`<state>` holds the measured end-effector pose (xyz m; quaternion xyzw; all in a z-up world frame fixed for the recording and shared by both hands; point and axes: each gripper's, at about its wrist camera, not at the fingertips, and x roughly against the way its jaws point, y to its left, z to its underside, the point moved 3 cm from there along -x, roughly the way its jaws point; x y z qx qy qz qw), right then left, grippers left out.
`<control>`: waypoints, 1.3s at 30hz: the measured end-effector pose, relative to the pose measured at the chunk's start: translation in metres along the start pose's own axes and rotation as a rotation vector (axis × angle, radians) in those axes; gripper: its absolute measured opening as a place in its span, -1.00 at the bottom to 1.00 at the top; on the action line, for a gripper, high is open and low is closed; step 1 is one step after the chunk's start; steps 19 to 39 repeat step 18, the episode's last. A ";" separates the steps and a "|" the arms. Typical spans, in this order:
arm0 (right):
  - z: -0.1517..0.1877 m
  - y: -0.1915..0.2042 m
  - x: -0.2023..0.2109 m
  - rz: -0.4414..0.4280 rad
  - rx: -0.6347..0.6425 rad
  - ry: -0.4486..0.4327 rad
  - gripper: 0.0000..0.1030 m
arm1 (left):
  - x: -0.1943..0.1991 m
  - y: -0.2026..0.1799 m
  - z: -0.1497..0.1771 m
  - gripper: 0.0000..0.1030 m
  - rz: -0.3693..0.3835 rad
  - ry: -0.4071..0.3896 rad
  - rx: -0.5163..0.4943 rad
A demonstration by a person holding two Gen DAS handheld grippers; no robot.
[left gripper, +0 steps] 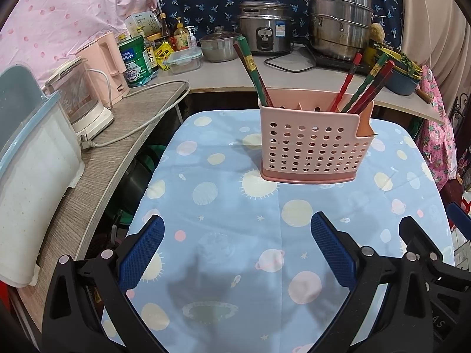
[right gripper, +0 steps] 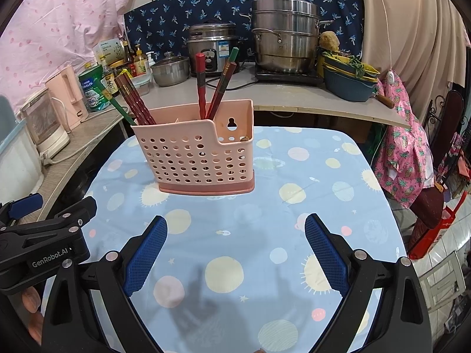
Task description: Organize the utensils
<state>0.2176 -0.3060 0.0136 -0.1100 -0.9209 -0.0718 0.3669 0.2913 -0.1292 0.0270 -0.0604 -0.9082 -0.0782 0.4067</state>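
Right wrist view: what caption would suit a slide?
Open right gripper hovers over a planet-print tablecloth, facing a pink holder of chopsticks.

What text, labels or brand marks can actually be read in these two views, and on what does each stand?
"GenRobot.AI": white lettering on the black body of the left gripper, seen from the right wrist view.
Green can: printed label, too blurred to read.
Rice cooker: blue sticker, too small to read.
Bottles and packets on the counter: print illegible.
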 end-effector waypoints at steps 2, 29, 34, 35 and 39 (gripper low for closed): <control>0.000 0.001 0.000 0.001 0.000 0.000 0.76 | 0.001 0.000 0.000 0.85 0.000 -0.003 0.001; 0.000 0.002 0.002 0.005 -0.001 -0.006 0.76 | 0.003 0.003 -0.002 0.85 0.000 -0.004 0.019; 0.000 0.002 0.002 0.005 -0.001 -0.006 0.76 | 0.003 0.003 -0.002 0.85 0.000 -0.004 0.019; 0.000 0.002 0.002 0.005 -0.001 -0.006 0.76 | 0.003 0.003 -0.002 0.85 0.000 -0.004 0.019; 0.000 0.002 0.002 0.005 -0.001 -0.006 0.76 | 0.003 0.003 -0.002 0.85 0.000 -0.004 0.019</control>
